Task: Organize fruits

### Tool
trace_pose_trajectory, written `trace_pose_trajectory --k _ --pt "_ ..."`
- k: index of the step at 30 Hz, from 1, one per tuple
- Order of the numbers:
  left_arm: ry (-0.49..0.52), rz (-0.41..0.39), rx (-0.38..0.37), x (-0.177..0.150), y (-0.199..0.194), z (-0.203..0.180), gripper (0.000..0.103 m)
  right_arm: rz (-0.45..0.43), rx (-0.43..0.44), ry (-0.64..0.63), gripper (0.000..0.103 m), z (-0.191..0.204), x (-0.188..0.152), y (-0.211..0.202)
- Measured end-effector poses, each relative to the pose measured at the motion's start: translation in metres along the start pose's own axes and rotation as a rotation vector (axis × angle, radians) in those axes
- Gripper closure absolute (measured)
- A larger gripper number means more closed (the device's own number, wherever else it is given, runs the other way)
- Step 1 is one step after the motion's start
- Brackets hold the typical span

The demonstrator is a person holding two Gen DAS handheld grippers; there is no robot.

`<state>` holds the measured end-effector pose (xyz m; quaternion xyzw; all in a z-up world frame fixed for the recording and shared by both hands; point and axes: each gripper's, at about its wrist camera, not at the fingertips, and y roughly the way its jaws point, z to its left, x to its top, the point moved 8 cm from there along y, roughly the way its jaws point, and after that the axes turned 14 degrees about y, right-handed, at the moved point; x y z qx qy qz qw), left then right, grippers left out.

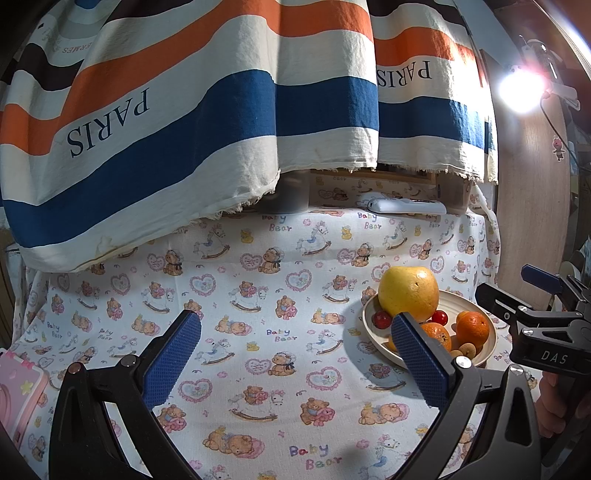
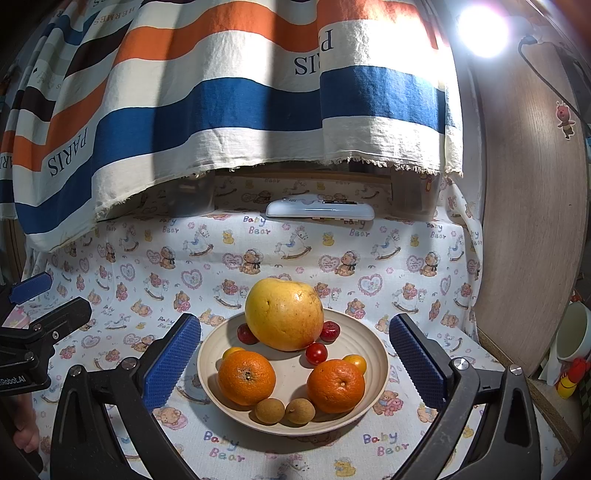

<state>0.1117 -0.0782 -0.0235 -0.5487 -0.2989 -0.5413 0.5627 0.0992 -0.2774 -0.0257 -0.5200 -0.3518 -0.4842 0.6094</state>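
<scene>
A cream plate (image 2: 373, 347) sits on the bear-print cloth and holds a big yellow grapefruit (image 2: 283, 314), two oranges (image 2: 246, 377) (image 2: 335, 385), several small red and yellow fruits (image 2: 316, 353) and two brown longans (image 2: 269, 410). My right gripper (image 2: 294, 363) is open and empty, its blue pads on either side of the plate. My left gripper (image 1: 295, 363) is open and empty over bare cloth, left of the plate (image 1: 484, 345). The grapefruit (image 1: 408, 292) and an orange (image 1: 472, 329) show in the left wrist view too.
A striped curtain (image 2: 236, 103) hangs over the table's back. A white remote (image 2: 319, 210) lies beneath its hem. A wooden panel (image 2: 528, 221) and a bright lamp (image 2: 484, 29) stand at right. A pink box (image 1: 18, 387) sits at the left edge.
</scene>
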Motion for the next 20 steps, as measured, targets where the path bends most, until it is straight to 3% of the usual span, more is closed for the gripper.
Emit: trace_pose_trajectory --k 20 --pt "0.001 0.001 0.001 0.0001 -0.0002 -0.0009 0.001 0.001 0.011 -0.005 0.0 0.0052 -0.0009 -0.0011"
